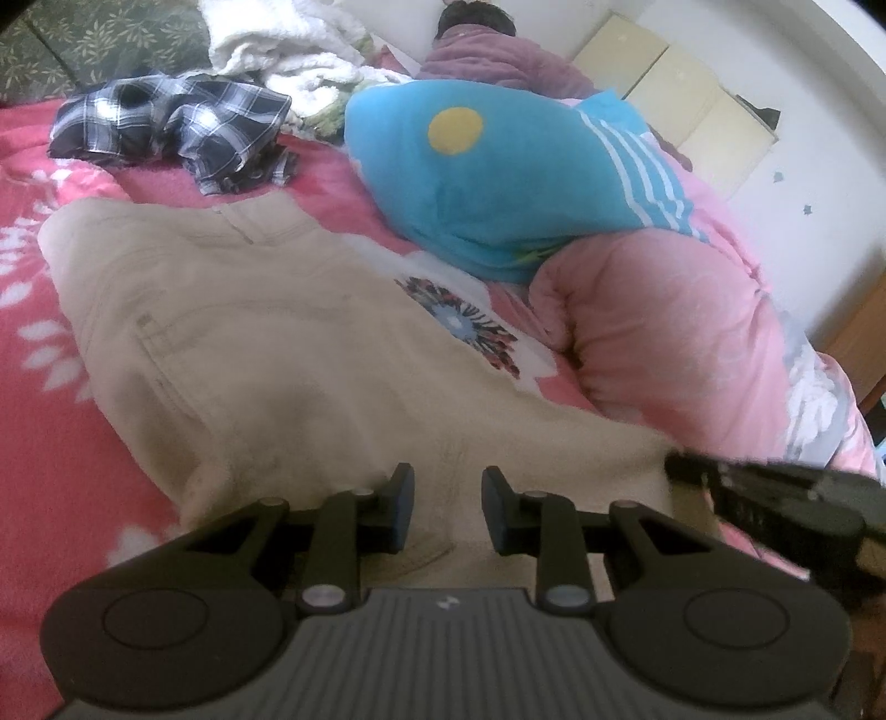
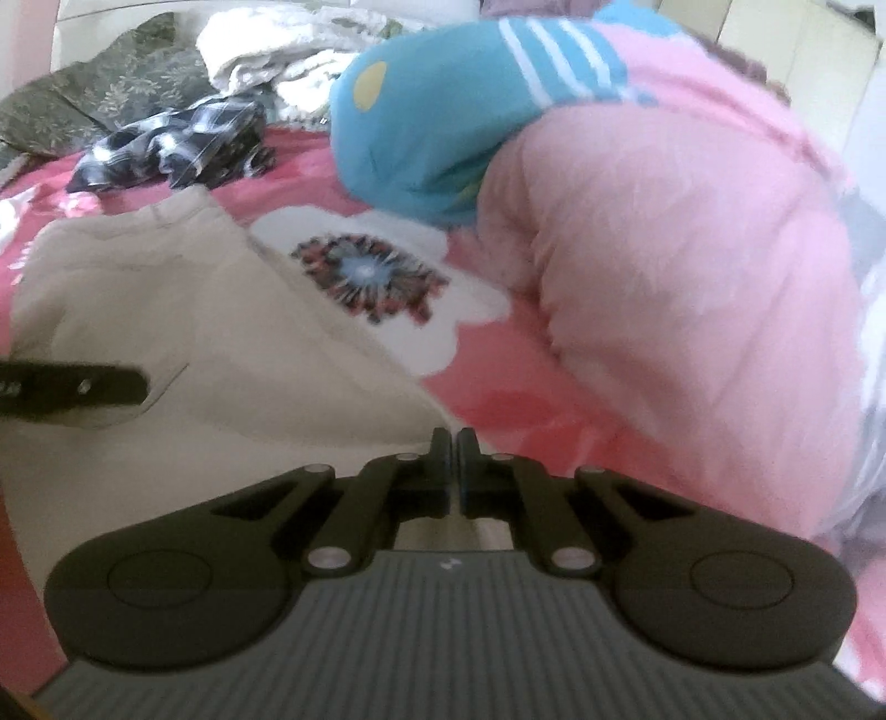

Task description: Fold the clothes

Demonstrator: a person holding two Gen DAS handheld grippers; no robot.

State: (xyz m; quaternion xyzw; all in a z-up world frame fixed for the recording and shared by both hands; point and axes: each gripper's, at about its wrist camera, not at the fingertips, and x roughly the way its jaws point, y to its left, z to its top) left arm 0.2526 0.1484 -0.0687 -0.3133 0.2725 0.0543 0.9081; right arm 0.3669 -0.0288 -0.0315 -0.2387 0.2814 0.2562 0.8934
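The left gripper [image 1: 447,507] hung over the near end of the beige trousers [image 1: 266,354], its jaws parted with only bare cloth showing in the gap; whether the pads pinched a fold could not be told. The right gripper [image 2: 455,471] had its jaws pressed together at the trousers' near right edge, and whether any cloth was caught between them was hidden by the fingers.

Everything lay on a bed covered by a pink blanket [image 1: 33,421] printed with white petals and one large dark-centred flower [image 2: 365,277]. The trousers were spread across the near part of the bed, waistband toward the far side. Pale cabinet doors [image 1: 664,83] and a white wall stood beyond the far right corner.

Two loose garments showed: the trousers and one crumpled black-and-white checked garment [image 1: 177,127] near the far left edge. One blue cushion [image 1: 498,183] with a yellow spot and white stripes leaned on one bunched pink quilt [image 1: 664,332] along the right side. A white fleecy heap [image 1: 266,44] sat behind the checked garment.

A person in a mauve top [image 1: 487,50] lay at the far edge, mostly hidden by the cushion. The right wrist view was blurred, and each view caught only a dark sliver of the other gripper at its margin.
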